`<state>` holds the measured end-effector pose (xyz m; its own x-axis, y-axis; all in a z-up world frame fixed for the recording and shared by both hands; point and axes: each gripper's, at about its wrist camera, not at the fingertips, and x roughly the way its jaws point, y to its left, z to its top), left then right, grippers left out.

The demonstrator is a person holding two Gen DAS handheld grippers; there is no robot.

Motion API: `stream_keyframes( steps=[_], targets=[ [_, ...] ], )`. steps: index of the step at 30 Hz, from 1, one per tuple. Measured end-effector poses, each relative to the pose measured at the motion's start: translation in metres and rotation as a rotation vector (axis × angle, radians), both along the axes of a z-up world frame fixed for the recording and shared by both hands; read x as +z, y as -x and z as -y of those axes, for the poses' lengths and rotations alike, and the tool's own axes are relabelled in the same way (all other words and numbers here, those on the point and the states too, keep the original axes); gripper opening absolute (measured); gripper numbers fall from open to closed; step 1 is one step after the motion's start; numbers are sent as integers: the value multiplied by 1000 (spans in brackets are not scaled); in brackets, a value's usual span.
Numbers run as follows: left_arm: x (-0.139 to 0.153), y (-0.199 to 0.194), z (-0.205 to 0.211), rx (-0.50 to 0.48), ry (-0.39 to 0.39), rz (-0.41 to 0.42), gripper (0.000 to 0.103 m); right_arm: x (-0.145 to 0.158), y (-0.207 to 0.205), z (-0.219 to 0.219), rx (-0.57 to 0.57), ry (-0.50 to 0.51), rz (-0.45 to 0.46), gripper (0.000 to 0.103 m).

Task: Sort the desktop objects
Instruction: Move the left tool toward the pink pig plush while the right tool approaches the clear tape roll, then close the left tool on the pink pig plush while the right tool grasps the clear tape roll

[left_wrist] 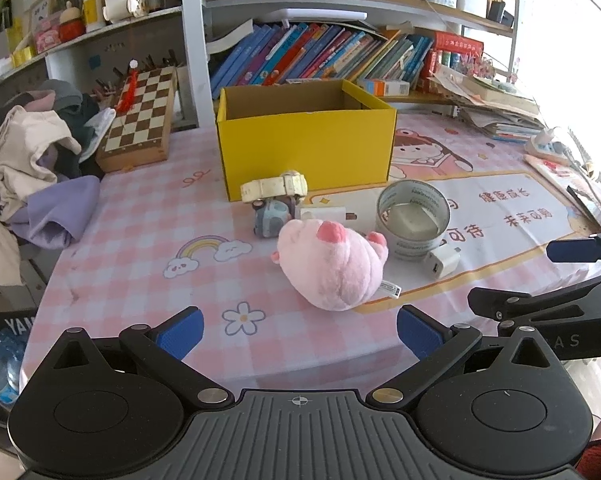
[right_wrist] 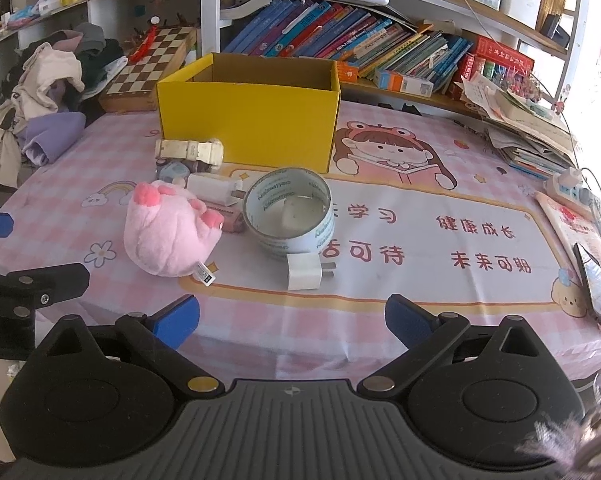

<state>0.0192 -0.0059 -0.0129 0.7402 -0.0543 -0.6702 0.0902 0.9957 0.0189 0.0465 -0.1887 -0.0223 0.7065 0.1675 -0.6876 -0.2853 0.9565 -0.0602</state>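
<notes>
Pink checkered tablecloth [left_wrist: 148, 216] with bookshelves behind, and the yellow box [left_wrist: 306, 148] sitting open at the back of the desk. All the clutter sits just in front of that box: pink plush [left_wrist: 332, 264], tape roll [left_wrist: 414, 216], a white charger [left_wrist: 442, 263], a small toy car [left_wrist: 270, 218]. Left gripper [left_wrist: 300, 332] and right gripper [right_wrist: 292, 320] both have their fingers spread wide, holding nothing. Plush lies dead ahead of the left one, nearer it than the right, so I'd guess left goes first.
</notes>
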Motion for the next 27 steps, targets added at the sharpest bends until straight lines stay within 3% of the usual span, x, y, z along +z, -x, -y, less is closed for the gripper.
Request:
stream_keyframes(
  steps=[16,22,27],
  targets=[
    [-3,-17,-1,-8,-7,0,103,-3,-18,-6,14,38,5,101],
    [-7,-28,-1,-14,10,-7,102,-6,-32,-7,22,43,-9,92],
    [-12,-45,1,-19,18,-23,100,-10,-50,-8,34,51,-28,91]
  ],
)
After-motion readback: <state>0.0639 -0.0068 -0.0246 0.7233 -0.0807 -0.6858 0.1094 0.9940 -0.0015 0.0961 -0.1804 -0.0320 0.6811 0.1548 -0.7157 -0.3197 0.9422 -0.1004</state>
